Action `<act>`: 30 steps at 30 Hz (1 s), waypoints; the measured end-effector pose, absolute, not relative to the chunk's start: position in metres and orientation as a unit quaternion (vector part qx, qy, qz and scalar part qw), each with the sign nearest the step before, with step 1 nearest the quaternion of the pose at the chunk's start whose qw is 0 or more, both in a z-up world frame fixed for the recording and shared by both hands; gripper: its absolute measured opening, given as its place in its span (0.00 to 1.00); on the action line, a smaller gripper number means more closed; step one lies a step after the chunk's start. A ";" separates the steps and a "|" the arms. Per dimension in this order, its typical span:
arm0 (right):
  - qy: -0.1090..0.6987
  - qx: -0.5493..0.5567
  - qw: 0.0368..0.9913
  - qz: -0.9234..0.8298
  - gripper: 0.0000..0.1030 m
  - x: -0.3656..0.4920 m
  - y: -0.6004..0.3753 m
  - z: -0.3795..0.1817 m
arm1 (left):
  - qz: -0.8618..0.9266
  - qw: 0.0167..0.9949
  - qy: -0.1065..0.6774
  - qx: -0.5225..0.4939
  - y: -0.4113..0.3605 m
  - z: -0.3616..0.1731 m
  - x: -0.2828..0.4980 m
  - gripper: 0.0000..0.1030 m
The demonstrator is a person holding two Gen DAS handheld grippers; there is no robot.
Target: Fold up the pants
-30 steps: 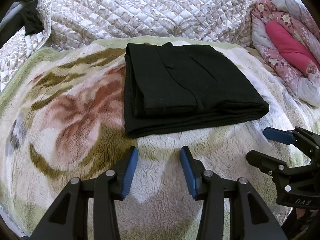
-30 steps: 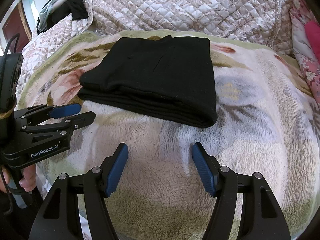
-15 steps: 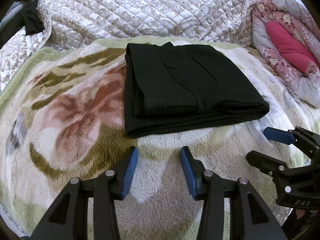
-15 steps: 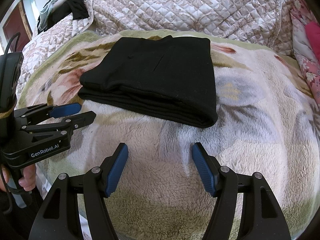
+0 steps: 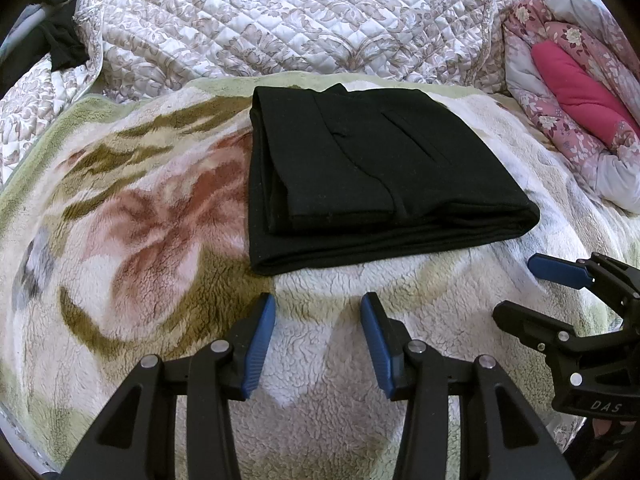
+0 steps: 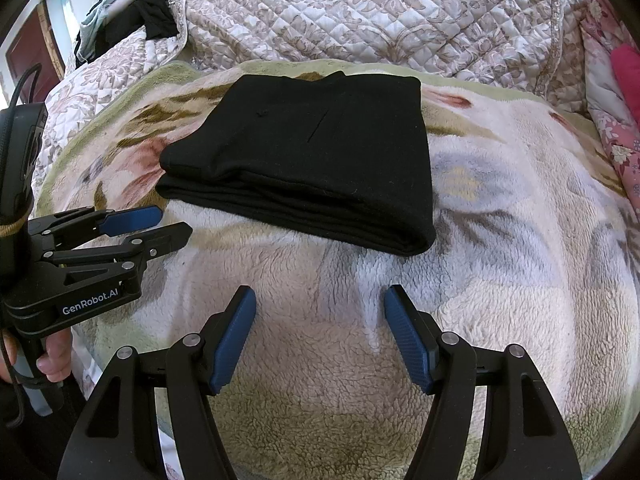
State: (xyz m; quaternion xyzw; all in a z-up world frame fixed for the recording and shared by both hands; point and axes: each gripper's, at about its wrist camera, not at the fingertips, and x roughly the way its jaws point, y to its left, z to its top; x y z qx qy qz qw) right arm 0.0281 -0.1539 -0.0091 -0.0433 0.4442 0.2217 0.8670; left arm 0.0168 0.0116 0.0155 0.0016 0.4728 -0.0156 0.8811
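- Up front in the left wrist view, the black left claw with ribbed blue pads hangs released above a fluffy flower-patterned fleece blanket; the black knit pants, folded into a thick rectangle, lie just beyond.
- From the right wrist view, the matching right claw is likewise spread, empty, near the pants' rounded fold; a quilted beige bedspread rises behind.
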 end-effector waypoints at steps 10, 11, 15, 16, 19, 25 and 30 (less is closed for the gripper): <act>0.444 -0.043 0.867 0.221 0.65 0.028 -0.154 -0.009 | -0.016 0.881 0.473 0.002 0.012 0.015 0.017 0.46; 0.444 -0.043 0.867 0.221 0.65 0.028 -0.154 -0.009 | -0.016 0.881 0.473 0.002 0.013 0.015 0.017 0.46; 0.444 -0.043 0.867 0.221 0.65 0.028 -0.153 -0.009 | -0.015 0.881 0.473 0.002 0.012 0.015 0.017 0.46; 0.444 -0.043 0.867 0.221 0.65 0.028 -0.153 -0.009 | -0.015 0.881 0.473 0.003 0.013 0.015 0.017 0.46; 0.443 -0.044 0.867 0.221 0.65 0.028 -0.153 -0.009 | -0.015 0.881 0.473 0.003 0.013 0.015 0.017 0.46; 0.444 -0.045 0.867 0.221 0.66 0.029 -0.150 -0.008 | -0.015 0.881 0.473 0.002 0.012 0.015 0.017 0.46; 0.444 -0.044 0.867 0.220 0.66 0.028 -0.151 -0.009 | -0.015 0.881 0.473 0.002 0.011 0.015 0.017 0.46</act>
